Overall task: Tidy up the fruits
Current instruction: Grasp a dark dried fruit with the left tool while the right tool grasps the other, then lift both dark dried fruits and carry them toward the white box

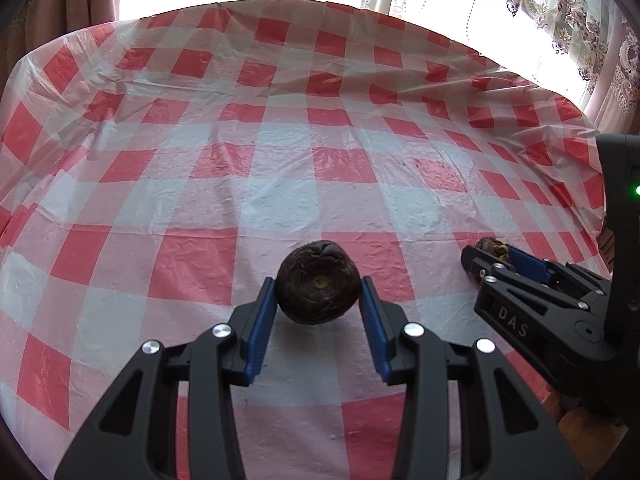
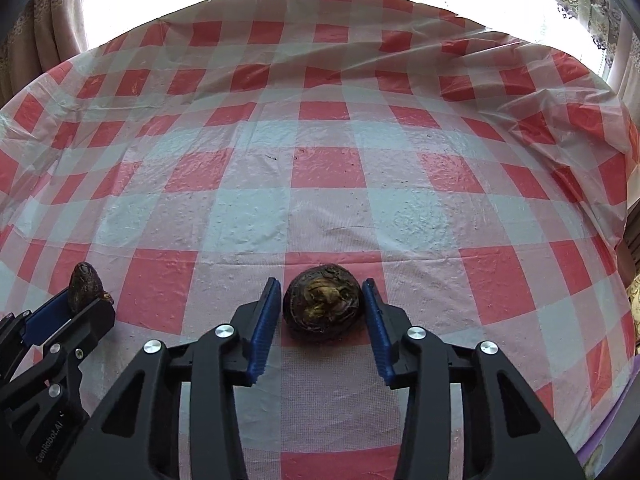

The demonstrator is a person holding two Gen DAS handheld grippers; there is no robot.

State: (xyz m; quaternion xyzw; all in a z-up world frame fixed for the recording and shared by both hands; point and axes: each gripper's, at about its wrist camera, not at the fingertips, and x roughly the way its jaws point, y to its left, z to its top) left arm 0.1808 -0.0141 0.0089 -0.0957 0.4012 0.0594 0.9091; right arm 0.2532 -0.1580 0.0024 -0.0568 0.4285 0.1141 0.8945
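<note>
My left gripper [image 1: 319,294] is shut on a dark brown, wrinkled round fruit [image 1: 318,280], its blue pads [image 1: 260,320] pressing on both sides; the fruit hangs just above the cloth. My right gripper [image 2: 322,306] is shut on a second dark round fruit [image 2: 323,296] with a yellowish tuft on top, low over the cloth. In the left wrist view the right gripper [image 1: 490,258] shows at the right edge with its fruit [image 1: 492,246]. In the right wrist view the left gripper [image 2: 86,300] shows at the lower left with its fruit [image 2: 83,280].
A red and white checked plastic tablecloth [image 2: 320,168] covers the whole table and is wrinkled along its far and right edges. Bright windows with patterned curtains [image 1: 580,20] stand behind the table. A purple object [image 2: 608,432] peeks in at the lower right.
</note>
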